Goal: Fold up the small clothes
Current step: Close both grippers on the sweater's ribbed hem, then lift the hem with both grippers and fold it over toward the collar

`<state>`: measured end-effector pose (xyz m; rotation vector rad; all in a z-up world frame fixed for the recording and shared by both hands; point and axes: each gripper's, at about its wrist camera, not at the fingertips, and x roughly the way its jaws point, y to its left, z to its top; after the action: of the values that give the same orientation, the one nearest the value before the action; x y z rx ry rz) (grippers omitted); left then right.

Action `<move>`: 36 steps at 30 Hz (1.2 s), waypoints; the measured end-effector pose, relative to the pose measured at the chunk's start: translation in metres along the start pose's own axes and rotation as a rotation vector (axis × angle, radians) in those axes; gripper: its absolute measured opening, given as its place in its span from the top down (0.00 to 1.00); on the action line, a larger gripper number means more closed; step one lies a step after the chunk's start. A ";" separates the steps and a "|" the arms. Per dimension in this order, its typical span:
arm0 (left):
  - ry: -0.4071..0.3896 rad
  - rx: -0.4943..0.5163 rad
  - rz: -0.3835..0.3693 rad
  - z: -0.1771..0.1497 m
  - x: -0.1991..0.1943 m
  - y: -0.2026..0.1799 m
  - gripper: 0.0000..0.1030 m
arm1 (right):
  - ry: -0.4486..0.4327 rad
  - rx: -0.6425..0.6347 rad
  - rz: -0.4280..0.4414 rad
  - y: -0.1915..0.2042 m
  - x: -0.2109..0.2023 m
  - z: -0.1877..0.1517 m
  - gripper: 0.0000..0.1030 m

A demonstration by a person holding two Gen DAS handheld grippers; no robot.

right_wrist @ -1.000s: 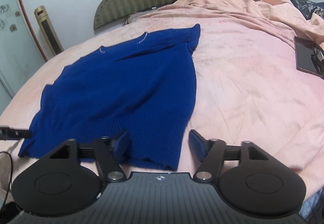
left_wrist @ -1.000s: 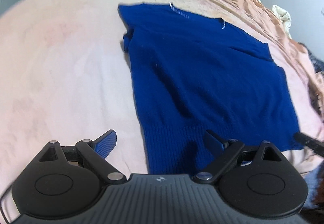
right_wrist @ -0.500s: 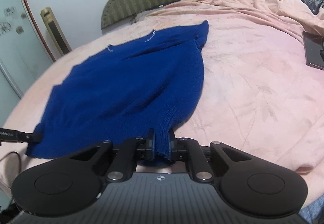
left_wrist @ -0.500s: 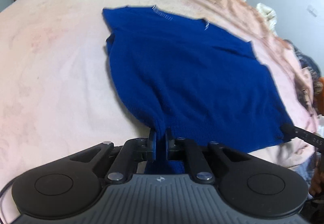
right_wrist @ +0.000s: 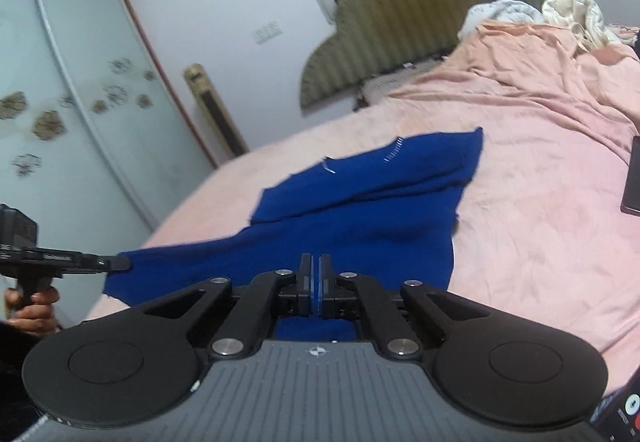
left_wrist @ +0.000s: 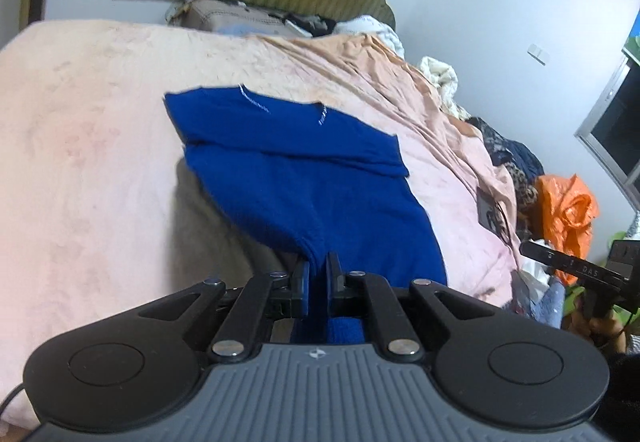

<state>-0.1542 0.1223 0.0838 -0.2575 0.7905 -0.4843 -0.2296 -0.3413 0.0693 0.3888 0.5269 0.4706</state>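
So far only the first fold is begun. The blue sweater [left_wrist: 312, 178] lies on the pink bed [left_wrist: 80, 162], its collar end toward the headboard [right_wrist: 420, 22]. Its upper part rests flat on the cover, while the hem end is raised off the bed, and a dark shadow shows under the lifted cloth in the left view.

The left gripper [left_wrist: 318, 276] has its jaws closed down to a narrow slit, with one hem corner of the sweater pinched between them. The right gripper [right_wrist: 315, 276] also has its jaws pressed almost together on the other hem corner, and blue cloth shows below the pads. In each view, the other gripper appears at the edge of the picture, at the far hem corner.

By my judgement, what is left is most of the work: to carry the hem over to the collar, lay it down, release, and then make any further folds. No finished fold is seen yet.

Compared with one second ago, both jaws were then wide open and near the hem, and the sweater lay fully flat. Half a second ago they had already closed on the corners, with the cloth only a little raised. Now the hem is clearly higher, and a crease crosses the sweater near the shoulders.
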 end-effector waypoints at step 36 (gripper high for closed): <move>-0.024 -0.046 -0.060 0.029 0.023 0.011 0.93 | -0.039 0.355 0.300 -0.043 0.029 -0.019 0.92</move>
<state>-0.1157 0.1211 0.0857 -0.3302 0.7729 -0.5186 -0.2048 -0.3570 0.0231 0.8236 0.5171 0.6591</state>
